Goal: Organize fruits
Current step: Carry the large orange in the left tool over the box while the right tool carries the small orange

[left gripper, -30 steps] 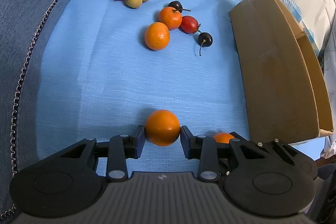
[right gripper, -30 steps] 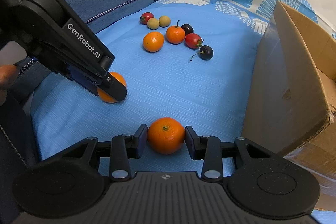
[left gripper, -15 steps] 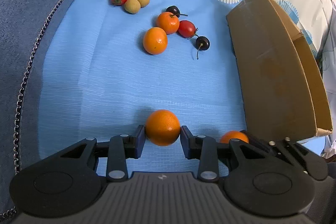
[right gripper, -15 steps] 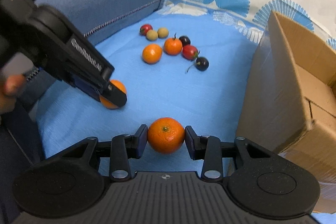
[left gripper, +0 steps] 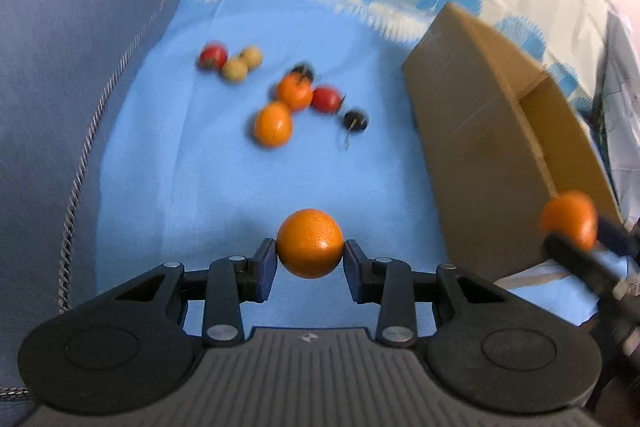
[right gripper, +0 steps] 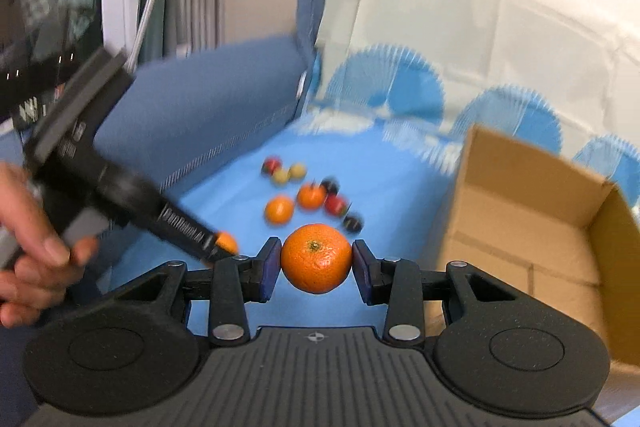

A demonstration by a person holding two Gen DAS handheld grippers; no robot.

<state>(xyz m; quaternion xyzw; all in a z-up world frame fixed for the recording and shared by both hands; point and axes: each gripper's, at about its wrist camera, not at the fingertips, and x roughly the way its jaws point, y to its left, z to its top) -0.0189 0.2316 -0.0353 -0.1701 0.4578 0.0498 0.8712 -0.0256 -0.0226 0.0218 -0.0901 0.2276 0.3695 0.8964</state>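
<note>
Left gripper (left gripper: 310,264): both fingers (left gripper: 265,269) closed against a round orange fruit, one pad on each side. Seen from the right wrist view, it enters from 9 o'clock, angled down toward 4 o'clock, carried in a bare hand (right gripper: 30,247). Right gripper (right gripper: 316,269): fingers likewise clamped on an orange fruit; in the left wrist view it sits blurred at 3 o'clock.

Both grippers now sit higher above the blue cloth (left gripper: 168,163) than a second ago. The right gripper (right gripper: 316,261) carries its orange (right gripper: 316,258) up beside the cardboard box (right gripper: 532,227), whose open inside now shows.
</note>
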